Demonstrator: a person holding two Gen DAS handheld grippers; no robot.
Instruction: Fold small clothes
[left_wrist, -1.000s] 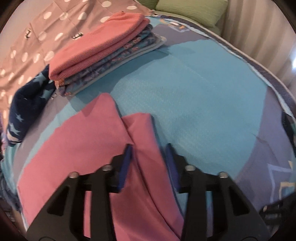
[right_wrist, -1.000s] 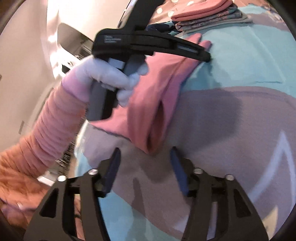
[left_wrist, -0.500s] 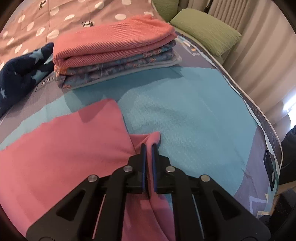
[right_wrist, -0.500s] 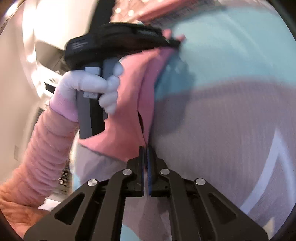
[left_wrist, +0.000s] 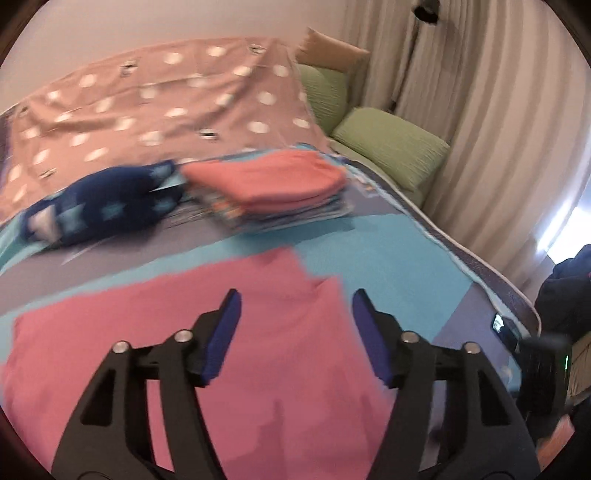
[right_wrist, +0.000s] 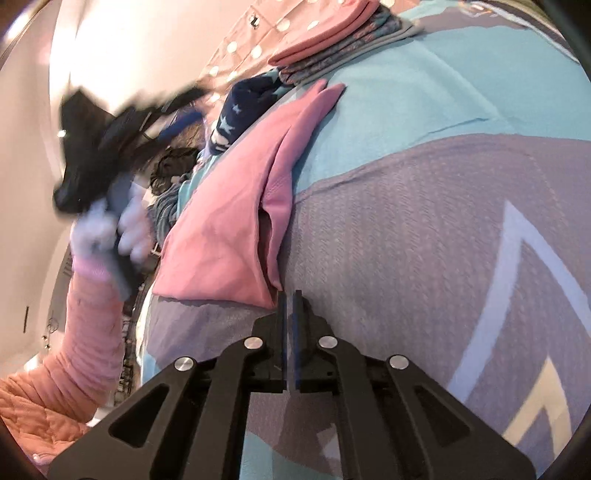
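- Right gripper (right_wrist: 289, 295): jaws together, pinched at the near corner of the pink garment (right_wrist: 236, 206). Whether cloth sits between the pads is hard to confirm from this angle; the corner ends right at the tips, so likely clamped on it.
- Pink garment lies flat on the bedspread (right_wrist: 424, 229); its long axis runs away from the right gripper, up and to the left, toward the folded stack (right_wrist: 332, 33).
- Left gripper (left_wrist: 295, 321): jaws apart, nothing between them, hovering above the garment's (left_wrist: 229, 332) far part; frame is motion-blurred. Its jaws have just been opening.
- Nearer hand for the next pull: the right one, already at the corner. The left hand (right_wrist: 110, 229) is raised clear, off to the side.
- Farther back: navy star cloth (left_wrist: 103, 203), then the stack (left_wrist: 273, 188), then green pillows (left_wrist: 391, 144).
- Change from half a second earlier: the left gripper was pinched on a raised fold of the garment; now it has let go and lifted, and the fold lies flatter. The right gripper's pinch is unchanged.
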